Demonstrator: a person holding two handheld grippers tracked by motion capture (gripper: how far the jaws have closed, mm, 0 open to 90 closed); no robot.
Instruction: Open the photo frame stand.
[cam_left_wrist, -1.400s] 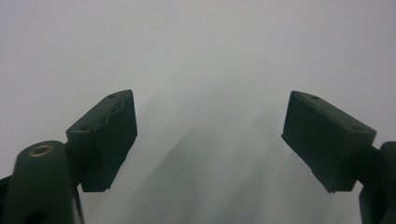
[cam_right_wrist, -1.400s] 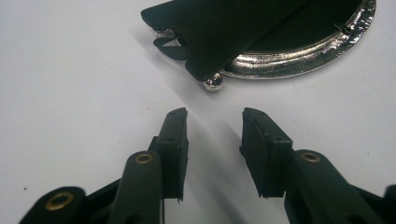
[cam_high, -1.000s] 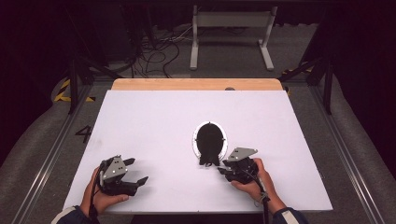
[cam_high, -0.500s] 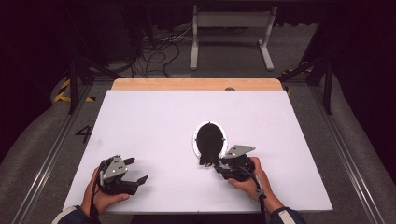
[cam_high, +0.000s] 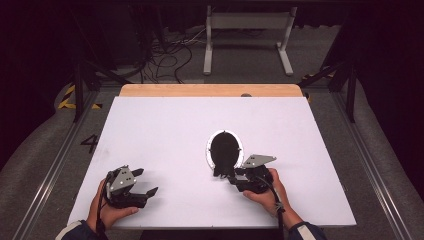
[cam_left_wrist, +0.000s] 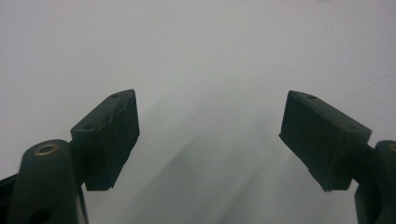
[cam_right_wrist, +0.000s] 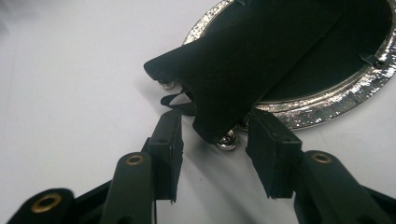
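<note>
Black strap end (cam_right_wrist: 219, 119) between right claw (cam_right_wrist: 212, 154) jaws, untouched

Wide open white table (cam_high: 165, 130) here, bare from the left edge across to the far edge. One obstacle only: the black pouch (cam_high: 225, 150) on its silver oval plate (cam_high: 208, 150), right of centre toward the near edge. Its corner pokes between the right gripper (cam_right_wrist: 215, 140)'s parted jaws.

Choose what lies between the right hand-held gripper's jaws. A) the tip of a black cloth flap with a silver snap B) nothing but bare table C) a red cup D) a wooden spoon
A: the right hand-held gripper straddles the black cloth flap and its silver snap.
</note>
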